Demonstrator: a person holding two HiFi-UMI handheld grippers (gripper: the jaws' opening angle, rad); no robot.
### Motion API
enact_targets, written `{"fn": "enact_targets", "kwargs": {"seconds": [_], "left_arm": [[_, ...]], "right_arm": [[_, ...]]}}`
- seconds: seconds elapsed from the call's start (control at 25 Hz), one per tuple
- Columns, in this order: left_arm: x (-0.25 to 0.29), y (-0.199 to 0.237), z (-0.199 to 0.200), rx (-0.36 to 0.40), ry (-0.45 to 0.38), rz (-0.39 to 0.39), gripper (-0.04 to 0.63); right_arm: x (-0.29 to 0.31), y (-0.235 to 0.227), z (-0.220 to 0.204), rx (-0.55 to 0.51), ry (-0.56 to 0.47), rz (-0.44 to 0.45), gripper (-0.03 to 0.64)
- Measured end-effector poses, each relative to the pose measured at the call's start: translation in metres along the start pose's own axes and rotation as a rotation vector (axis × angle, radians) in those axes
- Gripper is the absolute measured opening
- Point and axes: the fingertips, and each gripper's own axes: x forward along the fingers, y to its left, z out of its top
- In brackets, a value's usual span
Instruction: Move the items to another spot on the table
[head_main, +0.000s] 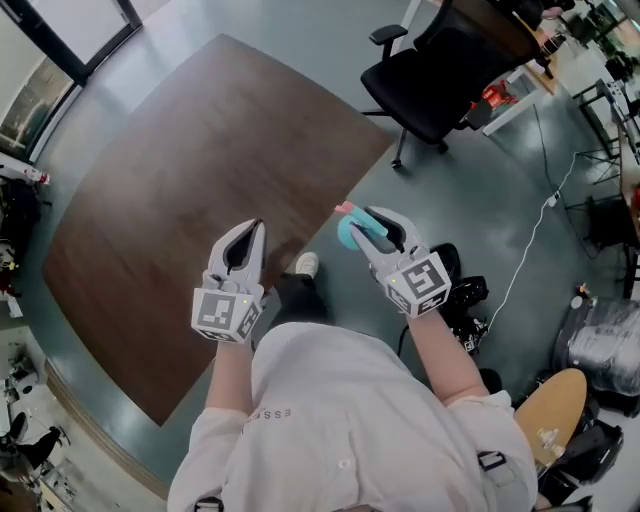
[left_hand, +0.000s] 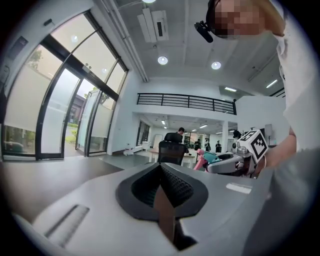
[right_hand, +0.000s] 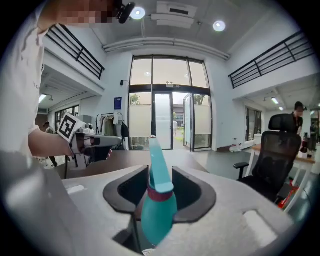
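A teal bulb-shaped item (head_main: 348, 232) with a pink collar and a tapered teal spout sits between the jaws of my right gripper (head_main: 362, 226), which is shut on it. It hangs in the air off the near right edge of the brown table (head_main: 180, 180). In the right gripper view the teal item (right_hand: 157, 210) fills the gap of the right gripper (right_hand: 159, 172), spout pointing forward. My left gripper (head_main: 256, 228) hovers over the table's near edge, jaws together with nothing in them. The left gripper view shows the left gripper (left_hand: 161, 167) shut and the teal item (left_hand: 210, 157) to its right.
A black office chair (head_main: 440, 60) stands beyond the table's right corner. A white cable (head_main: 530, 240) runs over the grey floor, with bags and gear (head_main: 600, 350) at the right. The person's shoe (head_main: 306, 264) shows below the table edge.
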Motion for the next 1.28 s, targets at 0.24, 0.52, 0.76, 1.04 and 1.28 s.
{"fn": "enact_targets", "kwargs": {"seconds": [0.24, 0.52, 0.76, 1.04, 1.28], "left_arm": [[0.077, -0.014, -0.013, -0.020, 0.020, -0.087, 0.017], [0.164, -0.011, -0.004, -0.041, 0.011, -0.097, 0.017], [0.203, 0.008, 0.009, -0.042, 0.015, -0.077, 0.017], [0.212, 0.034, 0.010, -0.053, 0.004, 0.109, 0.017], [0.208, 0.065, 0.011, -0.054, -0.028, 0.330, 0.017]], "right_arm": [[-0.003, -0.060, -0.012, 0.043, 0.004, -0.066, 0.135], [0.029, -0.130, 0.001, 0.033, 0.022, -0.026, 0.135], [0.078, -0.166, 0.006, 0.024, 0.042, 0.045, 0.135], [0.136, -0.194, 0.023, 0.000, 0.038, 0.202, 0.135], [0.192, -0.204, 0.022, -0.037, 0.055, 0.379, 0.135]]}}
